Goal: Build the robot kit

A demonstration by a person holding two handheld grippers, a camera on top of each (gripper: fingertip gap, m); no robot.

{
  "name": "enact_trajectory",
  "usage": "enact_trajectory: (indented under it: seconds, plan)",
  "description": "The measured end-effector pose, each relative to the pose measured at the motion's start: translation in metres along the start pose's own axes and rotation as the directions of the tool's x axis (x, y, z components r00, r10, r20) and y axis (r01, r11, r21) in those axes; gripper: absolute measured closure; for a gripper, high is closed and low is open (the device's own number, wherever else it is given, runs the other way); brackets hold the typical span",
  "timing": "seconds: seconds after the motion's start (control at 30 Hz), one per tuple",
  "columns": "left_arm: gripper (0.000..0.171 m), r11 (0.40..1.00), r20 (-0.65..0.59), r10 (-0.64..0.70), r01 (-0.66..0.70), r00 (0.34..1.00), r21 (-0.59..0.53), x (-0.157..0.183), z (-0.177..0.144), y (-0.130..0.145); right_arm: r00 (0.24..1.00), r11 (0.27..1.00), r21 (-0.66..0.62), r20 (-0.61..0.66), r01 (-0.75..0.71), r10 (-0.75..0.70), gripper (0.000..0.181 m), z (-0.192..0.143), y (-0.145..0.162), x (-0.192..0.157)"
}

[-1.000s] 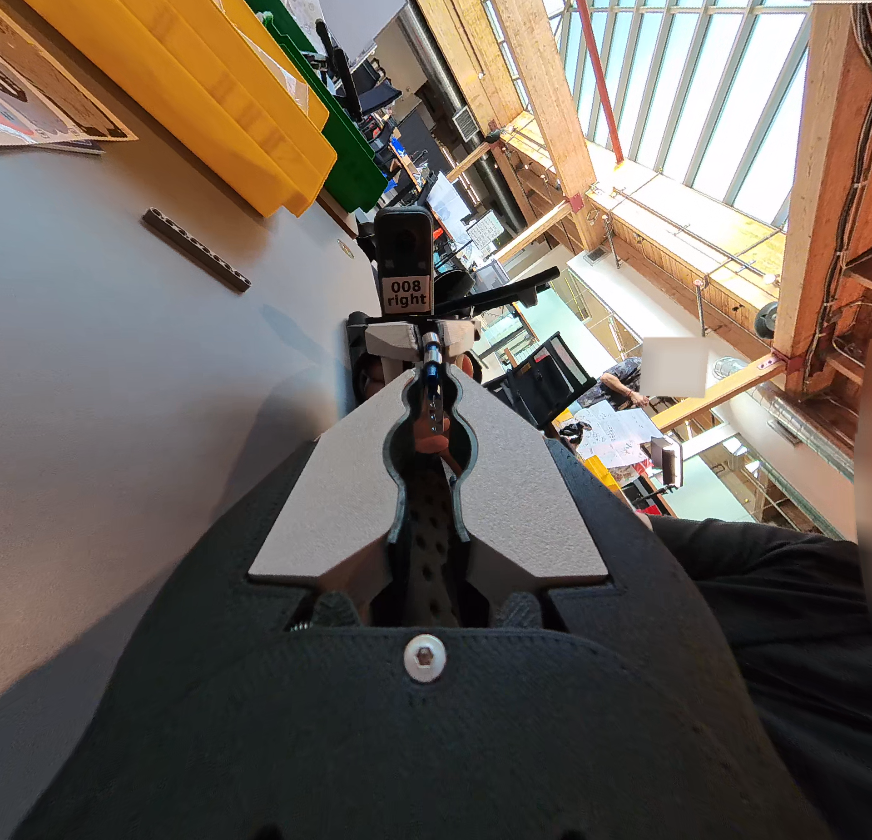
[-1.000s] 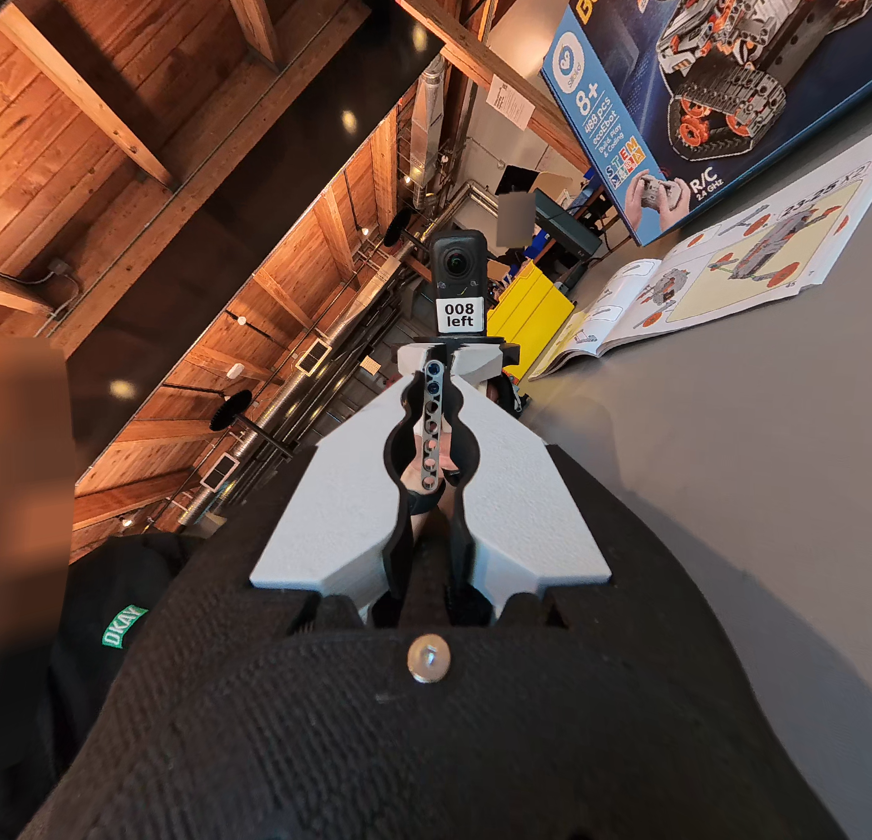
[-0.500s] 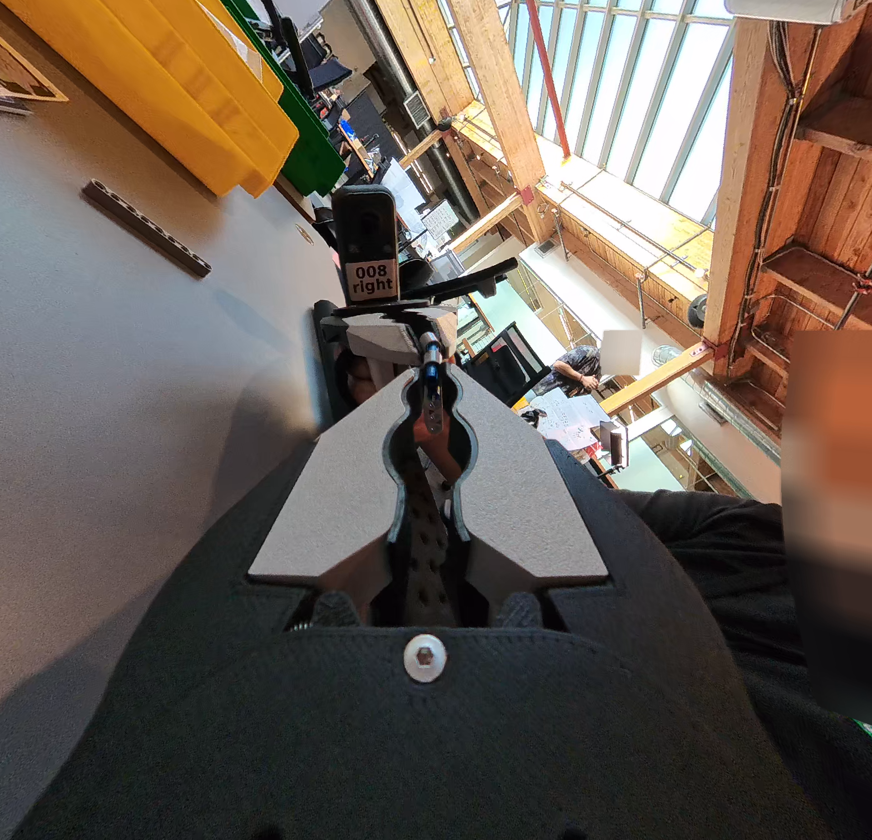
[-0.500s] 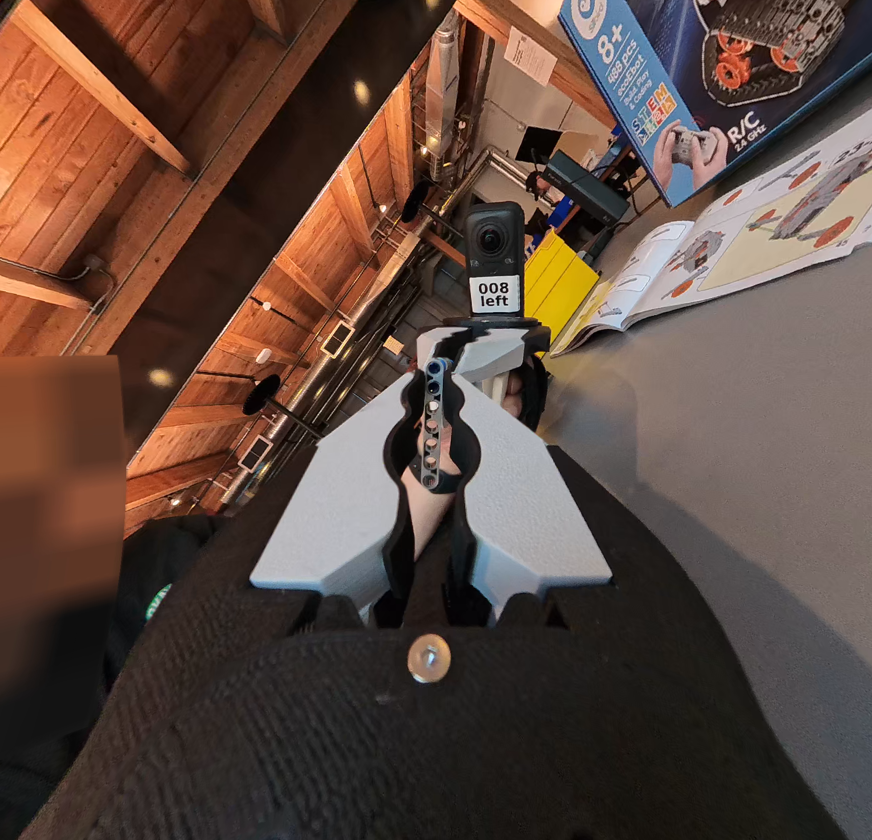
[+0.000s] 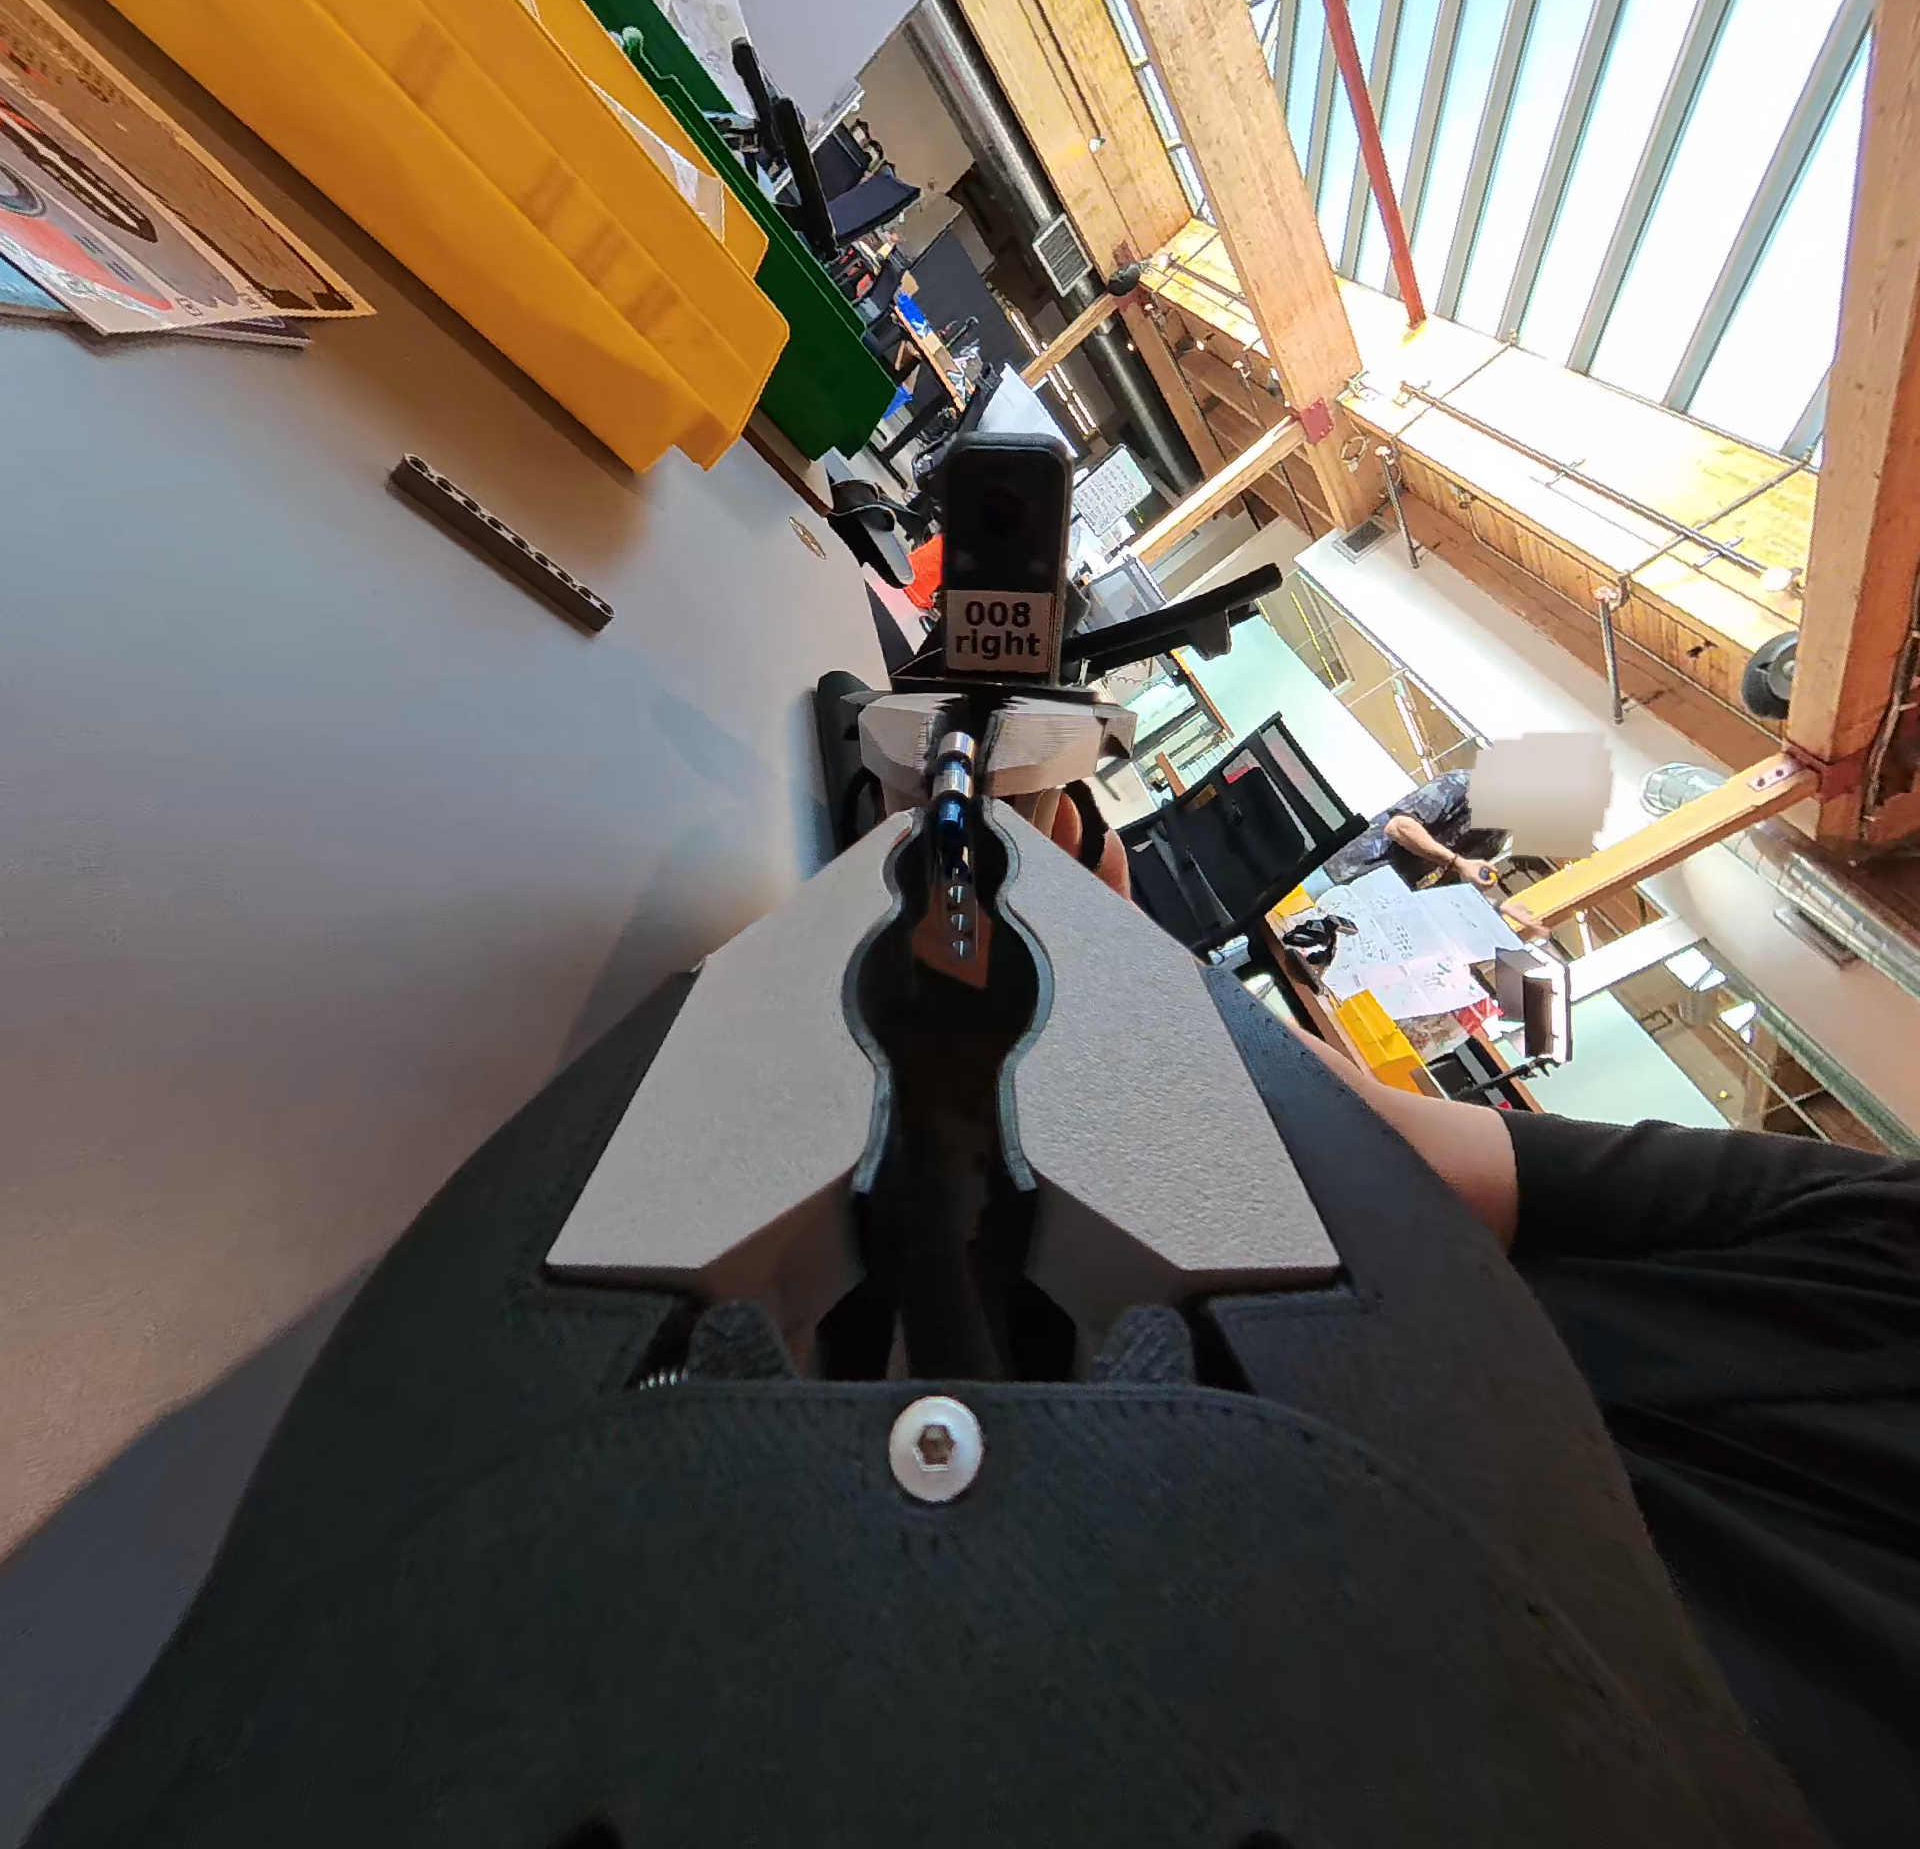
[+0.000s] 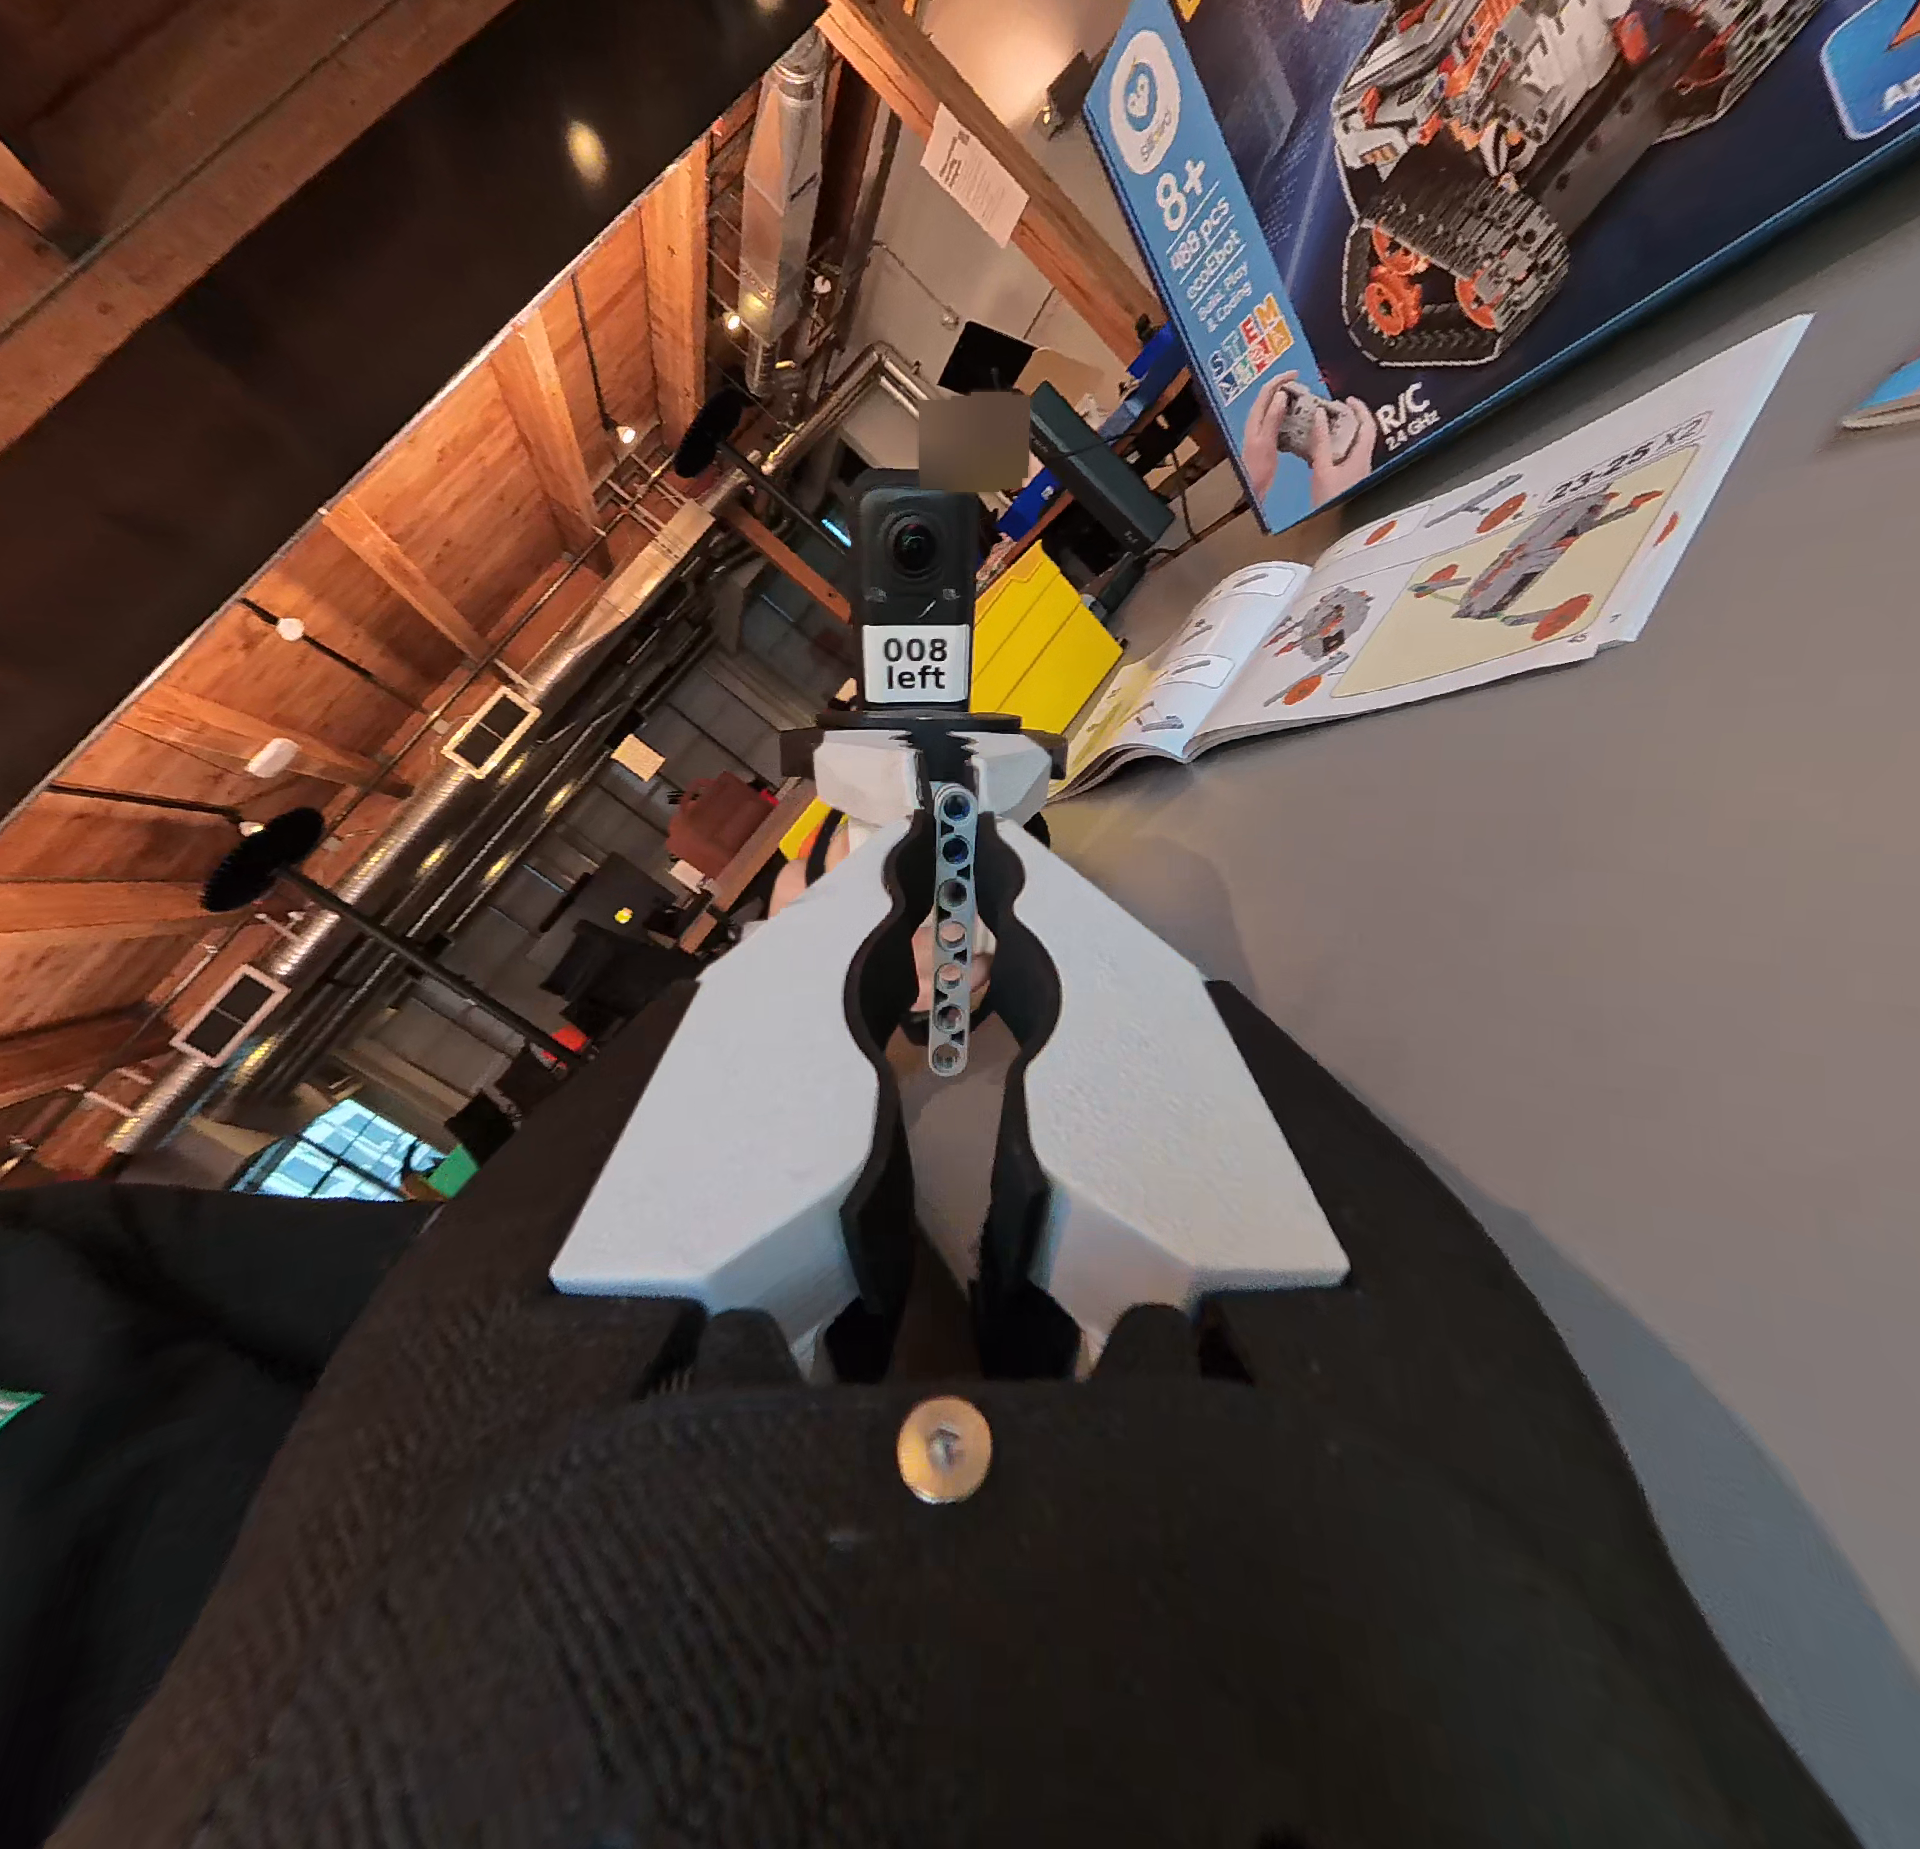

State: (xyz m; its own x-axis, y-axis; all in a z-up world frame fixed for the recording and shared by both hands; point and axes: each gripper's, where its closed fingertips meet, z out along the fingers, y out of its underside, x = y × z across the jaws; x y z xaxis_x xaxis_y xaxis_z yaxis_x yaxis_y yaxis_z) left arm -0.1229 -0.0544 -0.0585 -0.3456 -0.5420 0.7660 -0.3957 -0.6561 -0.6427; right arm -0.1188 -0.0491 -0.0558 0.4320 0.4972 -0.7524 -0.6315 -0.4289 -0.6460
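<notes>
**Two grippers meeting tip to tip over a grey perforated beam**

Item 1. Perforated beam point(image 6: 951, 942): light grey plastic, flat and narrow, pierced by a single row of round holes. It is held in the air beside the worktop point(image 6: 1558, 1020), its long axis running along the right gripper's fingers, far end toward the left gripper. In the left wrist view it is seen nearly end-on point(image 5: 961, 932).

Item 2. Right gripper point(image 6: 951, 833): pale grey textured fingers with black scalloped inner edges, closed on the beam, which is clamped at their tips.

Item 3. Left gripper point(image 5: 954, 823): same build, fingers drawn together on a small blue pin point(image 5: 951, 828) at the tips. The pin points at the beam's far end; a short silver-grey cylinder point(image 5: 956, 765) stands just beyond it, against the right gripper's fingers.

Item 4. Dark grey beam point(image 5: 499, 542): long, perforated, lying flat on the worktop, well apart from the held beam, near the yellow bins point(image 5: 468, 158).

Item 5. Green bin point(image 5: 810, 345): behind the yellow bins.

Item 6. Open instruction booklet point(image 6: 1455, 604): paper, flat on the worktop, beyond the held beam.

Item 7. Blue printed box point(image 6: 1507, 189): cardboard, standing behind the booklet.
</notes>
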Motion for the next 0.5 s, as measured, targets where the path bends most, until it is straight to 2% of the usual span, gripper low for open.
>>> enact_trajectory:
  seconds: [0.2,0.37,0.5]
  plan:
    - [0.166,0.999,-0.020,-0.030,0.030,0.999,-0.011,0.003,0.003,0.001,0.999,0.999,0.040,-0.036,0.021,-0.020,0.176,-0.004,-0.001,-0.003]
    - [0.166,0.999,-0.082,-0.006,0.003,0.997,-0.041,0.025,0.013,0.002,0.998,0.992,0.125,-0.061,-0.007,0.015,0.176,-0.017,-0.005,-0.024]
    - [0.167,0.999,-0.141,-0.006,-0.001,0.990,-0.050,0.041,0.017,0.007,0.994,0.996,0.090,-0.107,-0.004,0.014,0.176,-0.023,-0.002,-0.039]
